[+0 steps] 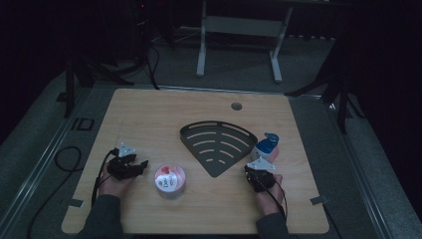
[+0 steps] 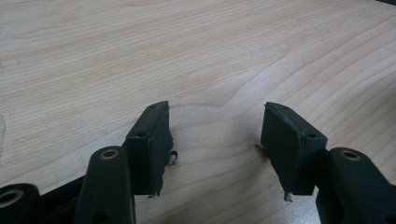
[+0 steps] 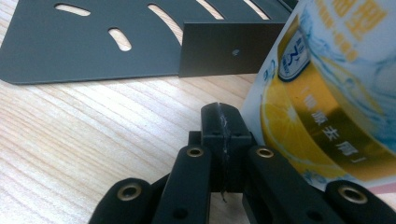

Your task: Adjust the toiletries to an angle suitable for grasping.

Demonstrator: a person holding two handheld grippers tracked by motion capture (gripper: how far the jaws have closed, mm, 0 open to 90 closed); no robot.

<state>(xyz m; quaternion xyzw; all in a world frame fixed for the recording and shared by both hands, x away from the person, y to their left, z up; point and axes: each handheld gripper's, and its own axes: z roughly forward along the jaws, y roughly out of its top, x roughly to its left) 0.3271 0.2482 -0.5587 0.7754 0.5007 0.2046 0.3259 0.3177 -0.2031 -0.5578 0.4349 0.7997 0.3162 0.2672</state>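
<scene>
A black fan-shaped slotted rack (image 1: 217, 143) lies in the middle of the wooden table (image 1: 149, 109). A white and blue spray bottle (image 1: 264, 146) with an orange-and-yellow label (image 3: 327, 93) stands at the rack's right edge. A round pink-lidded tub (image 1: 169, 180) sits near the front, left of centre. My left gripper (image 1: 144, 164) rests low on the table left of the tub; its jaws stand apart over bare wood (image 2: 215, 140). My right gripper (image 1: 255, 172) sits just in front of the bottle, its jaws pressed together (image 3: 223, 126) with nothing between them, close beside the bottle.
A round cable hole (image 1: 236, 106) sits near the table's far edge. The rack's short upright wall (image 3: 224, 49) stands just beyond my right gripper. Beyond the table are a white desk frame (image 1: 239, 40) and dark stands on a grey floor.
</scene>
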